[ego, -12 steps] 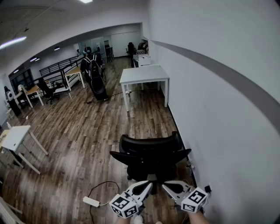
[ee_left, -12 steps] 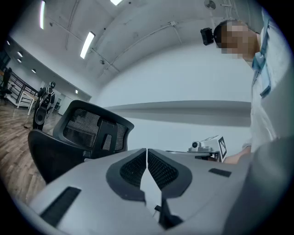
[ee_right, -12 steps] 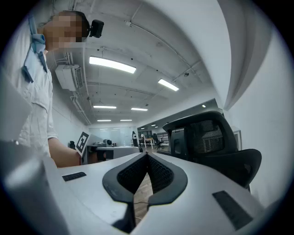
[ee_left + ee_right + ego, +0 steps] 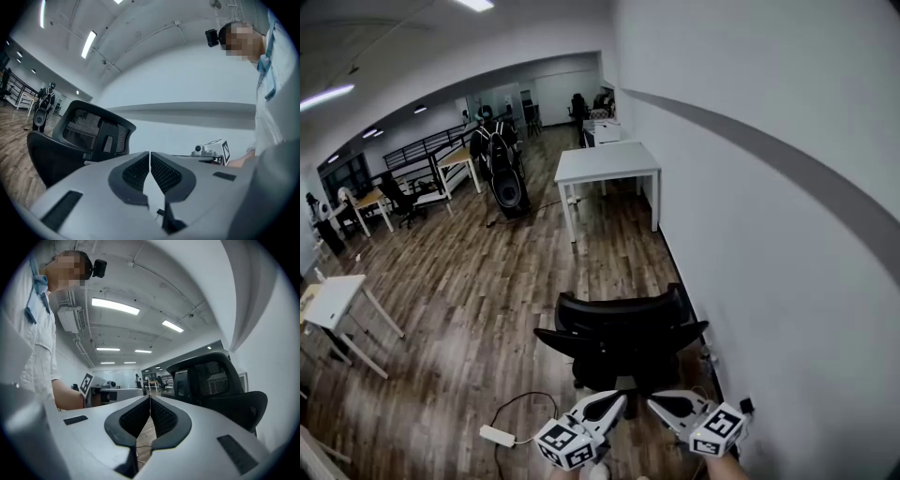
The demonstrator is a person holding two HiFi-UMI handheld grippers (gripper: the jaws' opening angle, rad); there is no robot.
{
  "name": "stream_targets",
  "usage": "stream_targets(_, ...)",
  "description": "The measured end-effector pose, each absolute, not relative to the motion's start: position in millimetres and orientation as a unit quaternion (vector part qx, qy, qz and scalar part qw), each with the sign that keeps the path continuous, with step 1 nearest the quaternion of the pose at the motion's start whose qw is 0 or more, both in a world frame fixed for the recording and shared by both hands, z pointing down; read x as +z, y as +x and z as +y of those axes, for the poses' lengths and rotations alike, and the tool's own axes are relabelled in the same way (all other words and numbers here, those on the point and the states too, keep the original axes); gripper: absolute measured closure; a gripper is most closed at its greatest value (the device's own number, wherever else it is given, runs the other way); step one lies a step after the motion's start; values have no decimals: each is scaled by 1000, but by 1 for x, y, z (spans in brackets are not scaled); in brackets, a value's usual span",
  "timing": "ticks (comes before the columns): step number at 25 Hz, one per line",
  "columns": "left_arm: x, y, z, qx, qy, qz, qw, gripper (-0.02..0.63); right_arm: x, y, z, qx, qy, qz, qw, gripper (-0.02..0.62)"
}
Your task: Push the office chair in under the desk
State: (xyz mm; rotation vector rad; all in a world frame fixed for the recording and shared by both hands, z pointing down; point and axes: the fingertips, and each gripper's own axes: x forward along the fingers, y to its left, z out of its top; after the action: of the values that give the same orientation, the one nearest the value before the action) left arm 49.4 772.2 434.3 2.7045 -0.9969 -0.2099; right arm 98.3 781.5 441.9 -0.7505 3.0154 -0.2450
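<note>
Head view: office chair point(image 4: 619, 339) shown on wood floor point(image 4: 487, 272), close beside wall point(image 4: 769, 234). White desk point(image 4: 609, 161) seen well beyond chair, apart from it. Power strip point(image 4: 496, 433) recorded left of chair in this view only. Left gripper point(image 4: 617, 400) and right gripper point(image 4: 656, 402) held near chair. Gripper views: both jaw pairs shown pressed together, nothing pinched. Mesh backrest resolved there only.

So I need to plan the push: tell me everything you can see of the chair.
The chair is black, with a curved mesh back, armrests and a base. It stands upright on the wood floor beside the wall, well short of the white desk, not under it. The left hand-held gripper and right hand-held gripper are shut near it, holding nothing.
</note>
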Motion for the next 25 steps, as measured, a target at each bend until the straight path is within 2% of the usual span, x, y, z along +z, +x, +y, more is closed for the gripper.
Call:
stream_targets(14, 441, 21, 773, -63, 916, -376, 129, 594, 453, 120, 773, -76, -264, 961, -1, 560)
stream_targets(25, 446, -26, 717, -36, 910, -395, 120, 594, 459, 128, 718, -54, -296, 952, -50, 558)
